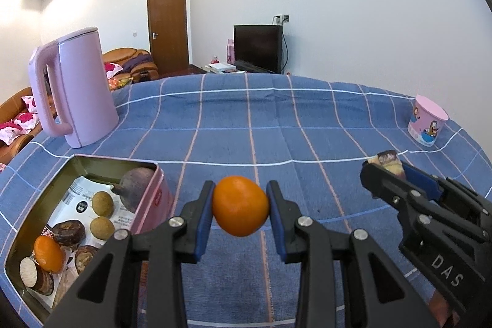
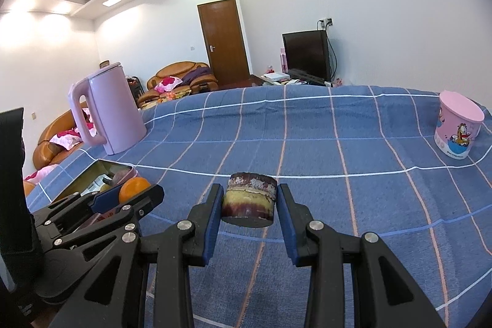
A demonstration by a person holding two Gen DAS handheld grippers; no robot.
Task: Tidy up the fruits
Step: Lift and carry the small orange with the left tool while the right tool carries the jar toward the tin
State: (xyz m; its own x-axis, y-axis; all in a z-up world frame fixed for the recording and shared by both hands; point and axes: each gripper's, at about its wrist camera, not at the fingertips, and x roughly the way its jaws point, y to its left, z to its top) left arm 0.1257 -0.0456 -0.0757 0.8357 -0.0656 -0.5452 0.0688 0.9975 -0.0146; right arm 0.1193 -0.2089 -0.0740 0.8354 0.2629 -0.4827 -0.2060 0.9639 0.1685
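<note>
left tool grips an orange, right tool a sugarcane chunk; tin holds fruit.

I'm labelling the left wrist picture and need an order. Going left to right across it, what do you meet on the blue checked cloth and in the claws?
Pink kettle → open tin of fruits → orange held in the left claw → right claw holding a dark cut piece → pink cartoon cup.
</note>
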